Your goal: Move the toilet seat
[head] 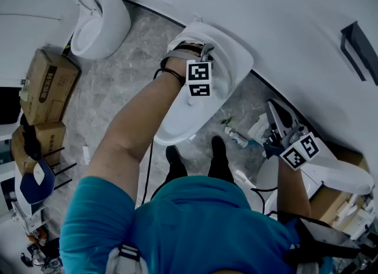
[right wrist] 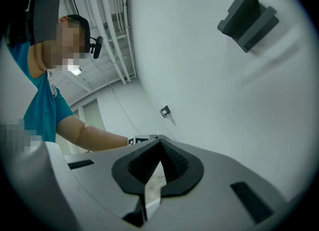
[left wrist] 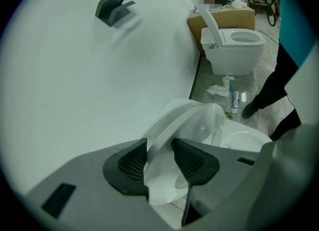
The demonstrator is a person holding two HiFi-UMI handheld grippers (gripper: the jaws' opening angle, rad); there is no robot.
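A white toilet stands against the wall in the middle of the head view. Its seat is raised toward the wall and wrapped in clear plastic. My left gripper reaches down to the seat's upper edge. In the left gripper view the jaws are closed on the white seat, one dark pad on each side of it. My right gripper hangs off to the right, away from this toilet. It points level along the wall, shut with nothing between its pads.
A second toilet stands at the right with a cardboard box behind it. A third white fixture is at the upper left beside stacked boxes. Litter lies near the person's shoes. A grey bracket hangs on the wall.
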